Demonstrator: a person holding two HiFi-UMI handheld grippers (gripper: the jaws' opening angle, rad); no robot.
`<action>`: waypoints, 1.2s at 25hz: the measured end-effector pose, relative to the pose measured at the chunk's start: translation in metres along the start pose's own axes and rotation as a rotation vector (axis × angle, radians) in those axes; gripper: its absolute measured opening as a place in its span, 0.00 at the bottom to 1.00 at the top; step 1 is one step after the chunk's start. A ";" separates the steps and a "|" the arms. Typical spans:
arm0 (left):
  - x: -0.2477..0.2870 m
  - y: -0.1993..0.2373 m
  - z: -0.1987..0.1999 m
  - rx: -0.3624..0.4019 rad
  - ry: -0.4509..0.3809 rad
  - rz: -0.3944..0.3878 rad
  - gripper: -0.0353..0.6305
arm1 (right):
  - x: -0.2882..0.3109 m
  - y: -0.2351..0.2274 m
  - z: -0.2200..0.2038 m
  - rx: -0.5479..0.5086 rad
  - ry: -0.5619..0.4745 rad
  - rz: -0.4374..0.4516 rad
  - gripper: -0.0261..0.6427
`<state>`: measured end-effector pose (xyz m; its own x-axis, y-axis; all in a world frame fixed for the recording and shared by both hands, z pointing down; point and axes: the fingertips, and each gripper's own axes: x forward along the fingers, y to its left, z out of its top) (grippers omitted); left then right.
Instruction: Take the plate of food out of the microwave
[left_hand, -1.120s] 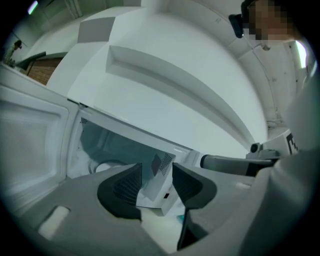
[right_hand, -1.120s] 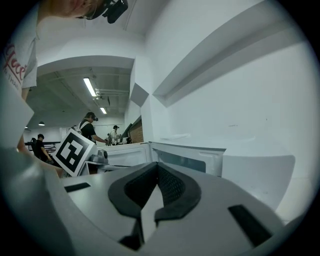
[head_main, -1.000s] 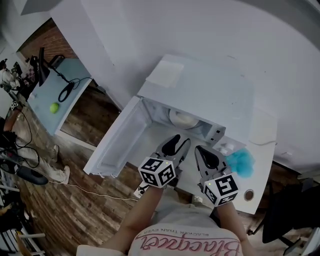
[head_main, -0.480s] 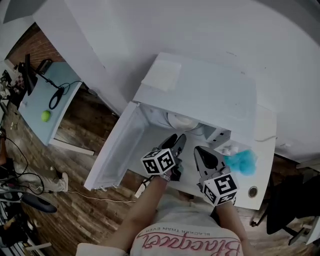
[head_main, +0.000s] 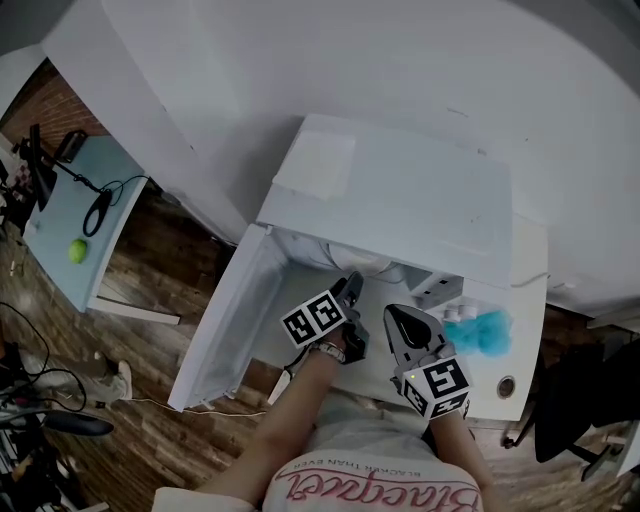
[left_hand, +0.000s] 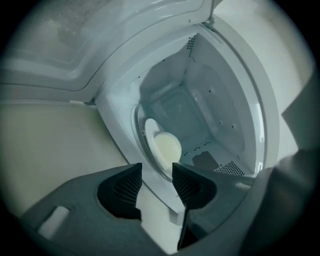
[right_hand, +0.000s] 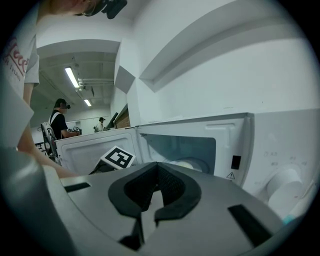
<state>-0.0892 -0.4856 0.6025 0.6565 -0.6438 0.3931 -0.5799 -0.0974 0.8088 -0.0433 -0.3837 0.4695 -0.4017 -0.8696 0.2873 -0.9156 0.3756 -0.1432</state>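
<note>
pointing into the open microwave (head_main: 400, 200), the left tool (head_main: 352, 288) holds its jaws narrowly apart with nothing between them. just above the centre of its own view, the plate of food (left_hand: 162, 147) sits inside the cavity, beyond the jaw tips. in the head view the microwave's top hides nearly all of the plate. the right tool (head_main: 398, 318), at lower centre, is closed and empty. beside it lies a blue fluffy thing (head_main: 485, 330), hard to make out.
</note>
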 end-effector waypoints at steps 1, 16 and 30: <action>0.002 0.002 0.001 -0.025 -0.002 0.006 0.34 | 0.001 -0.001 -0.001 0.001 0.005 -0.002 0.06; 0.020 0.018 0.007 -0.135 0.071 0.232 0.35 | 0.009 -0.008 -0.012 0.004 0.052 -0.036 0.06; 0.009 0.009 0.008 -0.152 0.078 0.140 0.17 | 0.007 -0.005 -0.012 -0.017 0.068 -0.009 0.06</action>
<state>-0.0928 -0.4980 0.6099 0.6135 -0.5817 0.5341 -0.5927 0.1079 0.7982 -0.0418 -0.3882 0.4832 -0.3933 -0.8494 0.3518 -0.9190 0.3740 -0.1245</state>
